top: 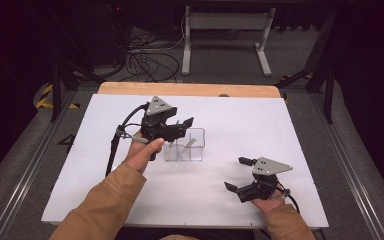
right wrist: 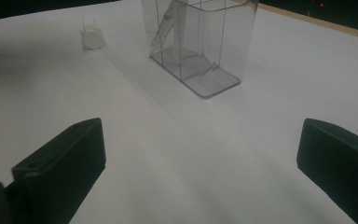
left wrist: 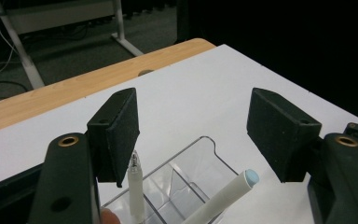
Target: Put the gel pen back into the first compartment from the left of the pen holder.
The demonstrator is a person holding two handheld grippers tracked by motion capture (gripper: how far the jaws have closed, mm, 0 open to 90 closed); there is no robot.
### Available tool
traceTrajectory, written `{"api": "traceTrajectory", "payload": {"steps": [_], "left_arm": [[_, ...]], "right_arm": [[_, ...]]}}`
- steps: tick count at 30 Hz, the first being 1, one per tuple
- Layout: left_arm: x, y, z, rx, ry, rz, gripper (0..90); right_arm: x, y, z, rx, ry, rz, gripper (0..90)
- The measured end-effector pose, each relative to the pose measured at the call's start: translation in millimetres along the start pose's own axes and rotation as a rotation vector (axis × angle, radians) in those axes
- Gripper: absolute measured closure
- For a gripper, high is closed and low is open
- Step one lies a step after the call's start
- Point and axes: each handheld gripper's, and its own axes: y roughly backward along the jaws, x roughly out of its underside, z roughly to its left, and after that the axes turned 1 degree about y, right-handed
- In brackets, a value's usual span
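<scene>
A clear plastic organiser box [top: 192,147] with several compartments stands mid-table on the white board. In the left gripper view the box [left wrist: 200,149] lies just below my jaws. A white pen with a pale blue end [left wrist: 230,191] leans in it, and a slim pen with a clear tip [left wrist: 135,184] stands upright beside the left pad. My left gripper [top: 186,127] [left wrist: 193,116] hovers over the box, open, with nothing between its pads. My right gripper [top: 237,174] [right wrist: 200,154] rests open near the front right, pointing toward the box [right wrist: 200,42].
A small white cap [right wrist: 93,36] lies on the white board [top: 250,120] beyond the box. A wooden strip [top: 190,89] runs along the far edge. Past it are a metal table frame [top: 225,30] and loose cables [top: 150,60] on the floor.
</scene>
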Motion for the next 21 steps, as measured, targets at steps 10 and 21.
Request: {"api": "traceTrajectory", "payload": {"steps": [10, 21], "left_arm": [[3.8, 24.1, 4.3, -0.008, -0.004, 0.010, 33.8], [14.1, 50.7, 14.7, 0.004, -0.005, 0.028, 24.9]], "right_arm": [[0.1, -0.2, -0.1, 0.001, 0.003, 0.001, 1.7], [0.1, -0.2, -0.1, 0.001, 0.000, 0.002, 1.7]]}}
